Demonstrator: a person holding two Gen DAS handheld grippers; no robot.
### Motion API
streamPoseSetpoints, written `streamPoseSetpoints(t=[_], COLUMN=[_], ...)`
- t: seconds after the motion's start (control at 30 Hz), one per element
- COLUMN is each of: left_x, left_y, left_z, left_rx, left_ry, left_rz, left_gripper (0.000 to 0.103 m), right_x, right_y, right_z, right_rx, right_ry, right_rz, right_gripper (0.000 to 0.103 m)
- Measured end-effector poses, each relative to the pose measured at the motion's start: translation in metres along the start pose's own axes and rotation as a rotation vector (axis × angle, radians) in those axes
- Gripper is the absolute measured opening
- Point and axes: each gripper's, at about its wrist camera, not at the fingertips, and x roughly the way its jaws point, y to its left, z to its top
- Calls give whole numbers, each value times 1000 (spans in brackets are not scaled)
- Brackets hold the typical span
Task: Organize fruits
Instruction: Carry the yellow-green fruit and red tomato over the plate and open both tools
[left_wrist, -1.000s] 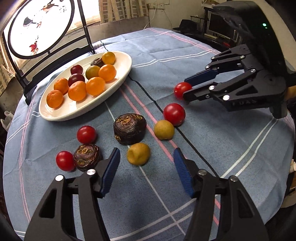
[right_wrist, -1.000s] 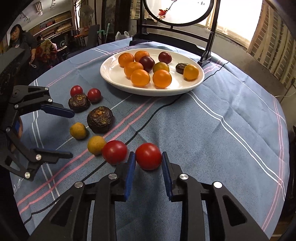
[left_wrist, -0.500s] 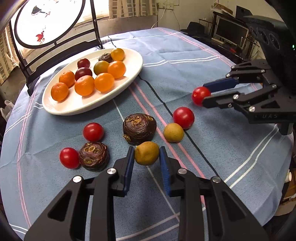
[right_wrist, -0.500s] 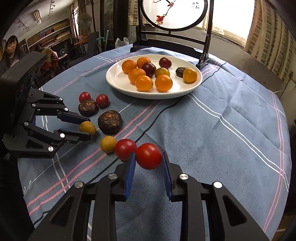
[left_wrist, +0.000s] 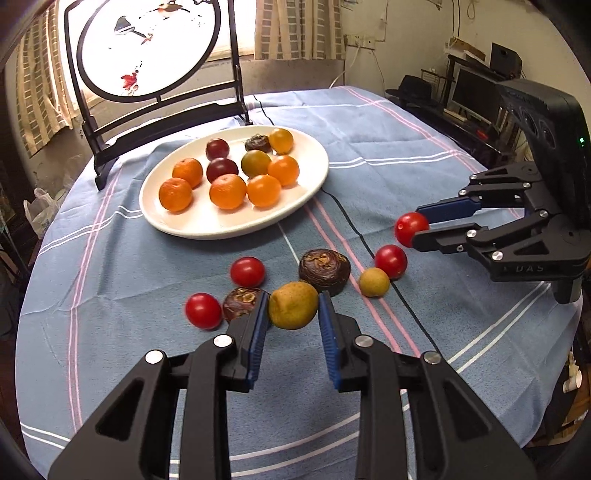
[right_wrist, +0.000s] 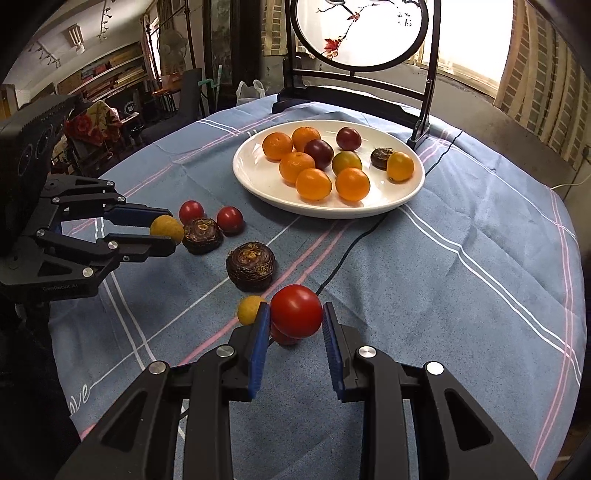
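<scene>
Both held fruits have risen since half a second ago: we see the yellow-brown fruit (left_wrist: 293, 305) pinched between our left gripper's (left_wrist: 290, 325) closed-in pads at lower centre, and the red tomato (right_wrist: 296, 311) clamped by our right gripper (right_wrist: 295, 332), both clear of the blue tablecloth (right_wrist: 461, 280). Behind them, upper centre, sits the white plate (left_wrist: 221, 225) of oranges, with loose tomatoes and dark fruits between.

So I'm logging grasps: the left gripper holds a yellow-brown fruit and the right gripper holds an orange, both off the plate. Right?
Not quite. The right gripper holds a red tomato, not an orange; the right wrist view shows it between the fingers. The oranges lie on the white plate. The left gripper does hold the yellow-brown fruit, off the plate.
</scene>
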Motion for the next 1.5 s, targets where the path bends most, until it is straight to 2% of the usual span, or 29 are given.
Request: streamPoseSetpoints(t=[0.5,0.73,0.9,1.2,1.5], left_x=[-10,1,21,71,98], left_y=[44,72,85,91,99], left_z=[23,68,102,122,125], left_rx=[-56,-83,-114,-108,-107], left_ry=[-55,-88,-94,-33,3], left_rz=[50,110,129,156,162], left_gripper=[27,27,27,27,27], right_x=[1,4,19,69,103], right_y=[9,-5,-25,-56,-73], right_z=[28,66,99,140,159], right_rx=[45,48,101,163,187], right_ry=[-79,-144,-185,-150,-114], right_rz=[12,-8,-23,-58,-80], right_gripper=[29,29,29,29,30])
